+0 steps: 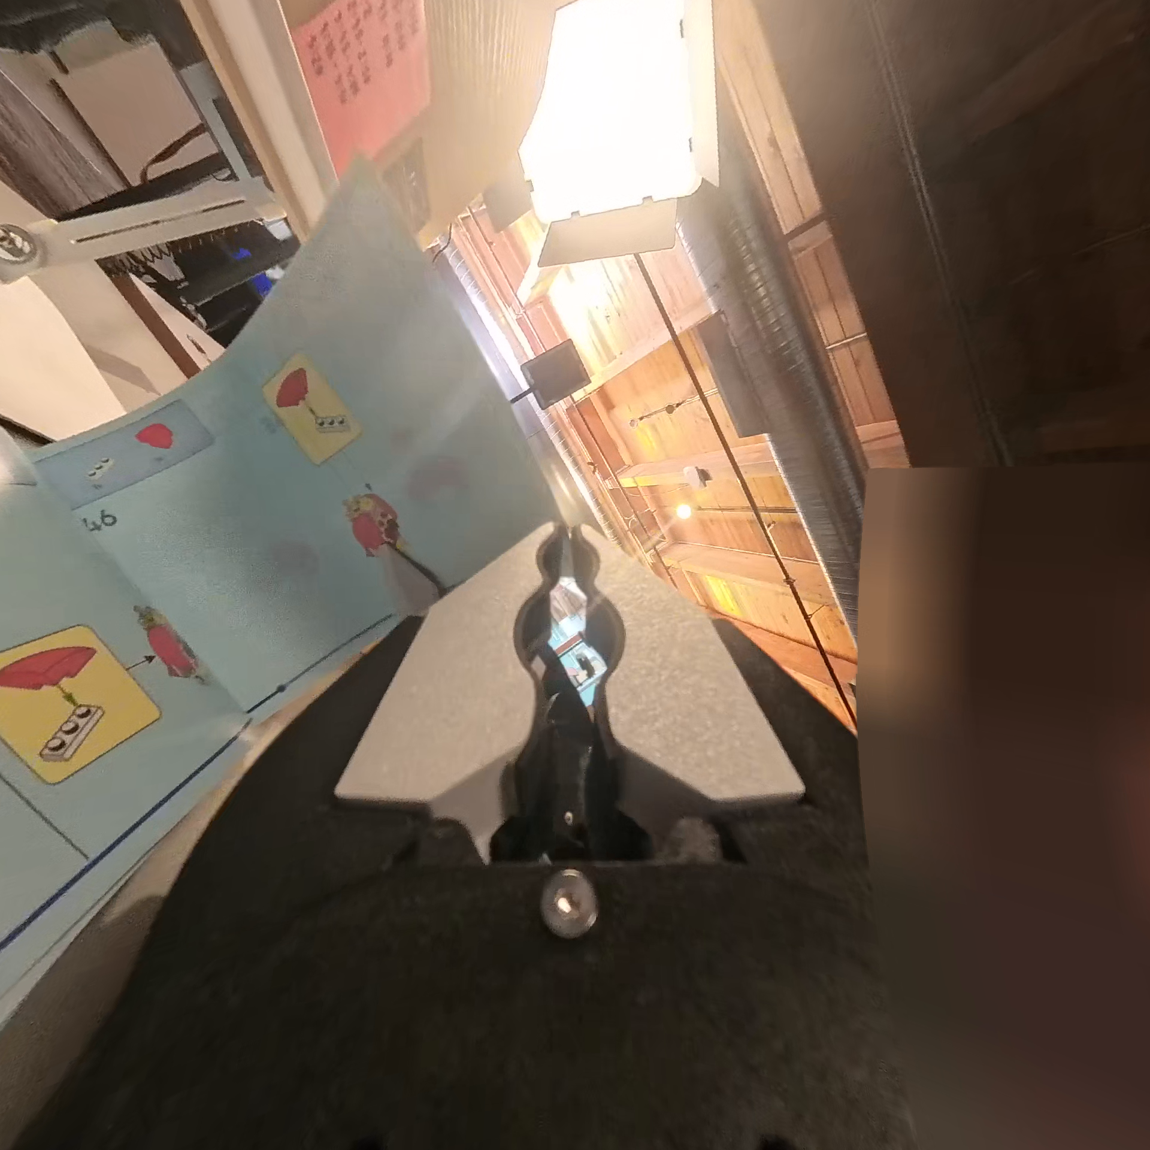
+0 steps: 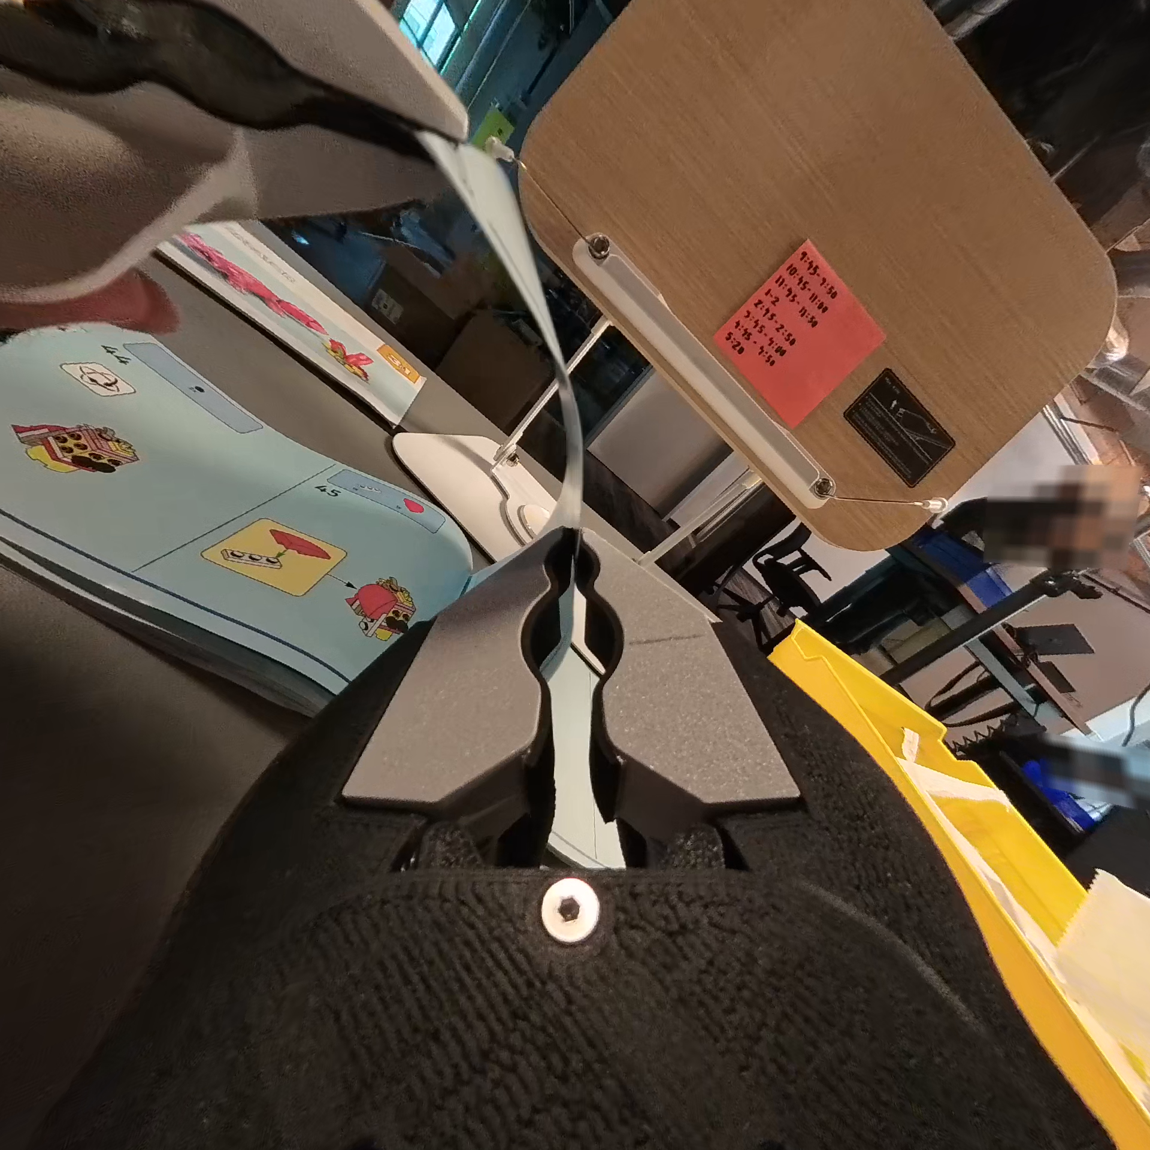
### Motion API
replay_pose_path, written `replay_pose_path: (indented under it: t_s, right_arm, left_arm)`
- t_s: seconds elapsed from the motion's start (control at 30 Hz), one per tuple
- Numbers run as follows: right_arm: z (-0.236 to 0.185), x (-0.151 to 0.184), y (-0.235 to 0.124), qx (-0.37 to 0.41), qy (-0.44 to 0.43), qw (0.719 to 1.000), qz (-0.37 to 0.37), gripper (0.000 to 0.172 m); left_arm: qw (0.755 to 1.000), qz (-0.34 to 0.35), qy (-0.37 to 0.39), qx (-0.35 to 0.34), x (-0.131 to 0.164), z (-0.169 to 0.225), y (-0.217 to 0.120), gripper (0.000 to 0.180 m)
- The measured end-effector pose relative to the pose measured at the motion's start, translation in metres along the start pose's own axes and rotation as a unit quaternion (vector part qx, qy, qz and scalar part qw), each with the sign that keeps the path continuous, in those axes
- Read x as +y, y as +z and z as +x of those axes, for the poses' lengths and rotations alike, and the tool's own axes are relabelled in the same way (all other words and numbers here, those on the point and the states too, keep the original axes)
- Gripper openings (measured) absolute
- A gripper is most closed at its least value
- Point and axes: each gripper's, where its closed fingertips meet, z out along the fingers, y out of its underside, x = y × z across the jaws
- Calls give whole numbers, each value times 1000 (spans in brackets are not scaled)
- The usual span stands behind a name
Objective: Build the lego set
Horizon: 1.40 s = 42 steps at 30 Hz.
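Note:
The light-blue instruction booklet lies open on the dark table, showing build steps with a red piece. One page is lifted and curls upward, seen edge-on. My right gripper is shut on this page's lower part, and the sheet runs down between its fingers. My left gripper shows at the top left of the right wrist view, shut on the same page's upper edge. In the left wrist view the left gripper is shut, with the thin sheet between its tips. The lifted page stands curved to its left.
A yellow bin with white bags is close at the right. A wooden board bearing a pink note stands on a white stand base behind the booklet. Another printed sheet lies farther back. A bright lamp hangs overhead.

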Motion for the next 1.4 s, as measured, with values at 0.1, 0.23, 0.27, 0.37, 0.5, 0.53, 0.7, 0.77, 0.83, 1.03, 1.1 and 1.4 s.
replay_pose_path:
  t_s: [0.1, 0.23, 0.27, 0.37, 0.5, 0.53, 0.7, 0.77, 0.83, 1.03, 1.1, 1.4]
  right_arm:
    - [0, 0, 0, -1, 2, 1000, 1, 0]
    - [-1, -1, 0, -4, 0, 1000, 2, 0]
    - [-2, 0, 0, -5, -1, 1000, 2, 0]
    - [-2, -1, 0, -5, 1, 1000, 2, 0]
    - [-1, -1, 0, -3, 1, 1000, 2, 0]
    - [0, -1, 0, -1, 3, 1000, 3, 0]
    - [6, 1, -1, 6, 22, 1000, 3, 0]
    - [7, 2, -1, 7, 27, 1000, 2, 0]
    - [7, 2, -1, 7, 31, 999, 1, 0]
    - [7, 2, -1, 6, 32, 999, 1, 0]
    - [6, 2, -1, 5, 32, 999, 1, 0]
    - [6, 2, -1, 4, 32, 999, 2, 0]
  left_arm:
    - [1000, 0, -8, 17, 1, 3, 1, 0]
    - [998, -6, -3, 55, 4, 16, 4, 0]
    - [998, -11, -1, 63, 5, 19, 5, 0]
    - [998, -23, 15, 49, 9, 18, 8, 0]
    - [999, -13, 12, 28, 6, 11, 6, 3]
    - [1000, -5, 11, 27, 3, 10, 4, 6]
    - [999, 28, 16, 9, -11, 5, -7, 20]
    - [999, 45, 20, -4, -18, 1, -12, 18]
    - [997, 65, 15, -30, -24, -8, -19, 15]
    - [998, 33, -28, -33, -14, -18, -18, 41]
    - [998, 21, -51, -4, -8, -12, -13, 41]
    - [994, 16, -92, 54, -1, -3, -7, 9]
